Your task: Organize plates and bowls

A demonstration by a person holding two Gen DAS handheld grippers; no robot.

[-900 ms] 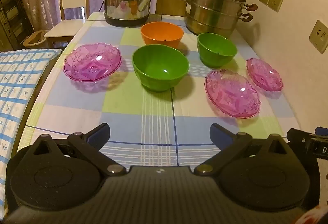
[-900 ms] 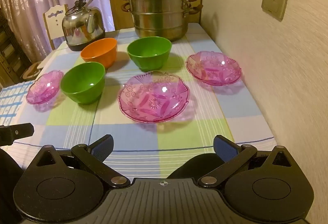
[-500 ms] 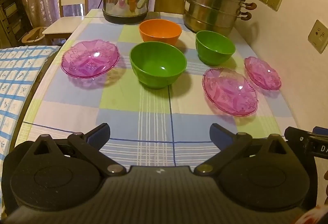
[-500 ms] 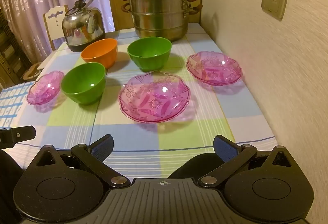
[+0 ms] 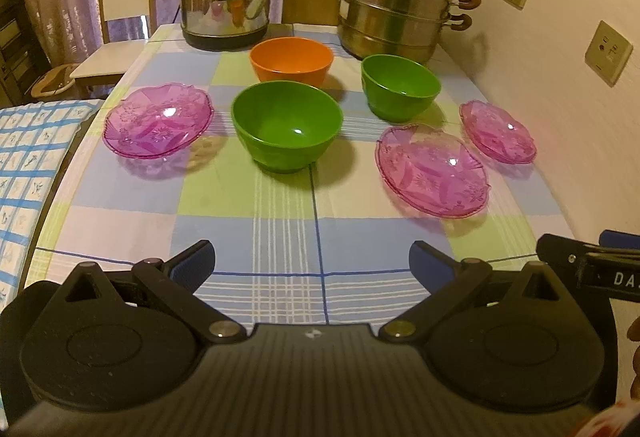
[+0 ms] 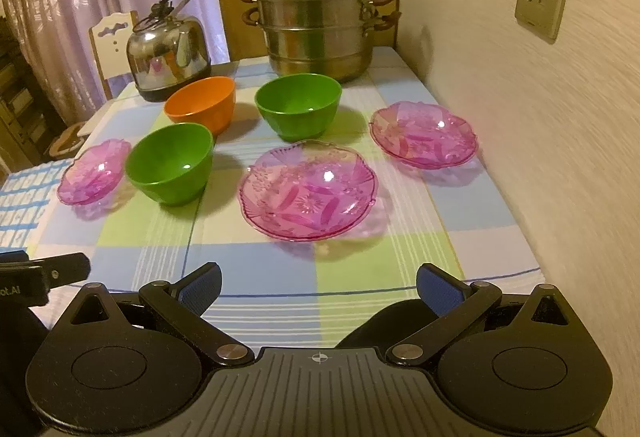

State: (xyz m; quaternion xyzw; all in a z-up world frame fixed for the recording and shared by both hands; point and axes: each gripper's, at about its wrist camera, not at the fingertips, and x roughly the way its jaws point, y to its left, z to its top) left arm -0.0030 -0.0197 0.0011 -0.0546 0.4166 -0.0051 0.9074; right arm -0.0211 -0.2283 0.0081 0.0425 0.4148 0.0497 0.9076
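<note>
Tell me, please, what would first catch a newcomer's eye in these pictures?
Probably the three pink glass plates: one at the table's left edge, one in the middle, one by the wall. Between them stand two green bowls and an orange bowl, with a shiny kettle and steamer pot behind.

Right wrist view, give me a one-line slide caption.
Open right gripper above checked tablecloth, facing three pink glass plates, two green plastic bowls, one orange bowl.
</note>
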